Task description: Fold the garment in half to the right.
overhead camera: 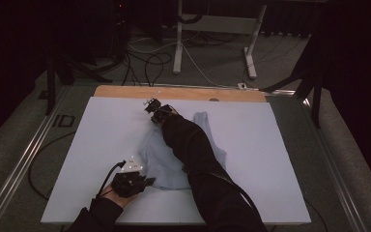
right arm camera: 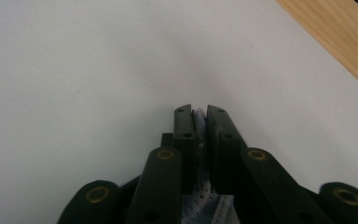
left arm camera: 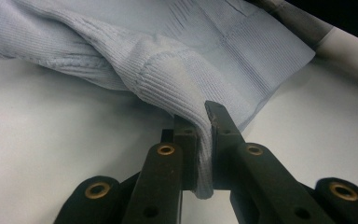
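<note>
White sheet (overhead camera: 101, 145) spread over the table, bare wooden strip (overhead camera: 183, 92) left at its far edge, white desk frame (overhead camera: 212, 29) and black cables (overhead camera: 147, 60) seen on the grey floor beyond

The garment (overhead camera: 174, 159) lies on the sheet (overhead camera: 101, 140), probably slightly right of centre.

A wooden table (overhead camera: 125, 91) carries a white board (overhead camera: 270, 159) over most of its top; a pale blue knit top (overhead camera: 160, 162) lies crumpled on the board
</note>
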A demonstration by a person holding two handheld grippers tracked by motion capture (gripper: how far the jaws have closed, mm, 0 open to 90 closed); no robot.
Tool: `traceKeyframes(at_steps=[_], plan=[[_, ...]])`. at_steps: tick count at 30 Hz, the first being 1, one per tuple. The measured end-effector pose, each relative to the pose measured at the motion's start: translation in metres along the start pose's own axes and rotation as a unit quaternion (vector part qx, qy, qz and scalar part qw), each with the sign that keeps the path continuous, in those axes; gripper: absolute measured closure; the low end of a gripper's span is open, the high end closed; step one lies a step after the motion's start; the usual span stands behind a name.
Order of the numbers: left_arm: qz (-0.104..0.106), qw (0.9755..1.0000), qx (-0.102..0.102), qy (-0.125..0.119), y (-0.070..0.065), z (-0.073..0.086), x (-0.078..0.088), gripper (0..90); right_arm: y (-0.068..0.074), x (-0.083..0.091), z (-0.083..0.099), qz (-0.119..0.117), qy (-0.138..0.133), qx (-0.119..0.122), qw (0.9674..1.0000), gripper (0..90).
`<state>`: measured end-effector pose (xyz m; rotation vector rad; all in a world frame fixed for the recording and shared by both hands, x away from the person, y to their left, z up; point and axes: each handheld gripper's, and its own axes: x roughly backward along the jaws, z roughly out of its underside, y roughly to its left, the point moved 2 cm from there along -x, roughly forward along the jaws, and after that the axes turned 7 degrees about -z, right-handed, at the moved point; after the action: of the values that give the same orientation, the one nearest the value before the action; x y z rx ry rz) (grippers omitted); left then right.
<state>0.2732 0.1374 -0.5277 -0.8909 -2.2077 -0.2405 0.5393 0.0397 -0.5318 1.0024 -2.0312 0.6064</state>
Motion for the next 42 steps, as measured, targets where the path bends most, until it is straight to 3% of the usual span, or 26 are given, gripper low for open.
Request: traceKeyframes(at_steps=[7,22,30,36,42], plan=[[0.002,1.0,-0.001,-0.002,-0.001,-0.001,0.001,85.7,-0.006,0.014,-0.002,-0.007,-0.019,0.006,0.9998,84.8],[0.009,0.9999,-0.002,-0.013,-0.003,-0.008,0.008,85.7,-0.019,0.048,-0.006,-0.006,-0.059,-0.012,0.9982,84.9],[0.019,0.9994,-0.02,-0.022,-0.011,-0.022,0.012,85.7,-0.023,0.065,-0.009,0.008,-0.064,-0.005,0.9979,85.0],[0.032,0.999,-0.022,-0.022,-0.016,-0.035,0.014,85.7,-0.029,0.077,-0.008,0.008,-0.076,-0.012,0.997,84.9],[0.031,0.9987,-0.035,-0.02,-0.023,-0.045,0.014,85.8,-0.036,0.09,-0.004,0.006,-0.086,-0.016,0.9961,84.9]])
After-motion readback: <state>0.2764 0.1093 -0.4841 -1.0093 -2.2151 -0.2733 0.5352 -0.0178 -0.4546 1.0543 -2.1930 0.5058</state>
